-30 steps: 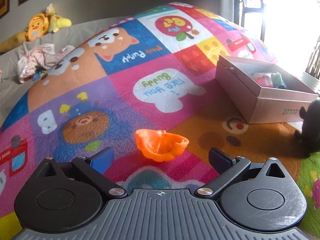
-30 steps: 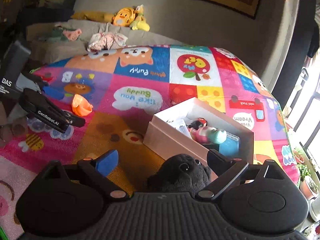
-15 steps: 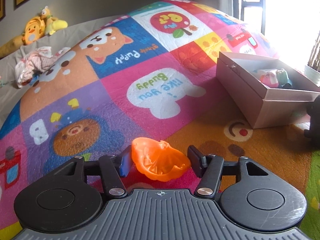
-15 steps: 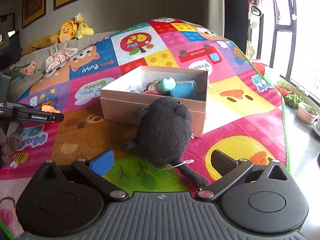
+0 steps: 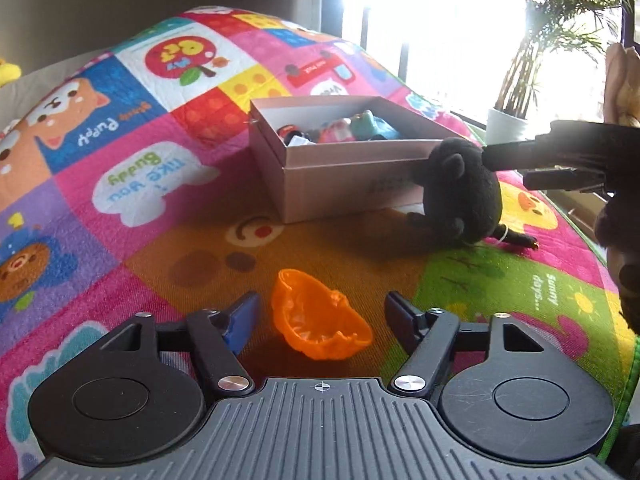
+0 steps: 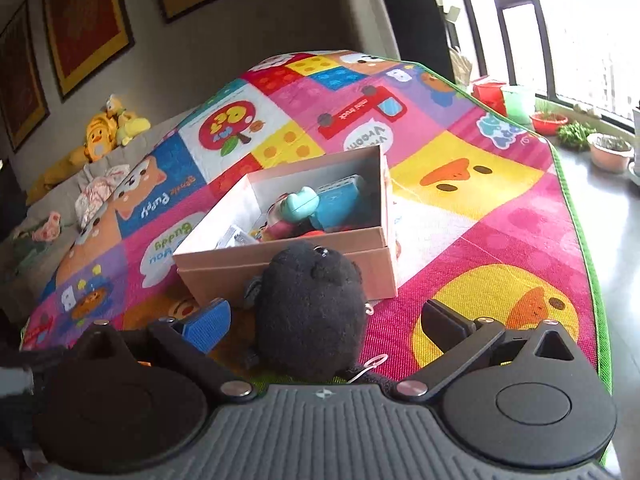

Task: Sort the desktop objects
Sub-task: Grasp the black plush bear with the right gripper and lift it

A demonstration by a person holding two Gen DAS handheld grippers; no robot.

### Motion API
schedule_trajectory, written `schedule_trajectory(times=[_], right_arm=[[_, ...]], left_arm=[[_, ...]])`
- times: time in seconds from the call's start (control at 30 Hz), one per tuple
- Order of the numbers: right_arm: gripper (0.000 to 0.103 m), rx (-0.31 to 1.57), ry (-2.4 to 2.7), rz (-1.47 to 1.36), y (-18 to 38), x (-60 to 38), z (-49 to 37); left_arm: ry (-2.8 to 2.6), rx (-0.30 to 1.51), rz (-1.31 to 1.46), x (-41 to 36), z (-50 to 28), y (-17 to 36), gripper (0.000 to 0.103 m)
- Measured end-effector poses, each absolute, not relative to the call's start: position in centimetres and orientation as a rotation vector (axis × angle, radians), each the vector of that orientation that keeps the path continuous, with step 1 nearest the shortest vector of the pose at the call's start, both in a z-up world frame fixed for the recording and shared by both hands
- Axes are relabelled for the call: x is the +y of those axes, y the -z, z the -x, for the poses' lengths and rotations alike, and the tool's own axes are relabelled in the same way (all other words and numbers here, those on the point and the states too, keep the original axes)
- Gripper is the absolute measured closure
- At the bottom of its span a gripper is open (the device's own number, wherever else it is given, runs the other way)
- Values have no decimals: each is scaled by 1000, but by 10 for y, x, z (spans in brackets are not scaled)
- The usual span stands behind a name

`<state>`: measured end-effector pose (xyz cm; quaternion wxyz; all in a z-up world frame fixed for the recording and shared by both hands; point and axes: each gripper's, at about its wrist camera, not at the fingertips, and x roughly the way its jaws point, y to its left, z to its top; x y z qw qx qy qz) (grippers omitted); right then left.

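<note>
Two hand-held grippers stand wide: your left hand-held gripper (image 5: 322, 312) brackets the orange shell (image 5: 320, 322) untouched, your right hand-held gripper (image 6: 326, 322) brackets the black plush (image 6: 310, 312) beside the box (image 6: 280, 260); open play mat (image 6: 480, 216) lies rightward.

A patchwork cartoon play mat (image 6: 460, 216) covers the floor — animal, duck and truck panels. Yellow plush toys (image 6: 108, 132) sit against the grey wall beneath framed pictures (image 6: 86, 20). Crumpled cloth (image 6: 98, 192) lies near them. A potted palm (image 5: 516, 92) stands by the bright window; small plant pots (image 6: 608, 152) line the sill.
</note>
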<state>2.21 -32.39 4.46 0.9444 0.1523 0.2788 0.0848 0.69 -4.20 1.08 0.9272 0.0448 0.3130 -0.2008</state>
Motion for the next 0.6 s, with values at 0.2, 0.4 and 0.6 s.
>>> schedule_trajectory(times=[0.2, 0.4, 0.6], right_arm=[[45, 617, -193, -404, -44, -330, -43], [50, 581, -316, -221, -58, -270, -53], [48, 576, -482, 45, -60, -196, -48]], left_arm=[[351, 625, -90, -24, -2, -13, 7], [350, 636, -62, -10, 1, -10, 5], [369, 625, -54, -9, 2, -9, 3]])
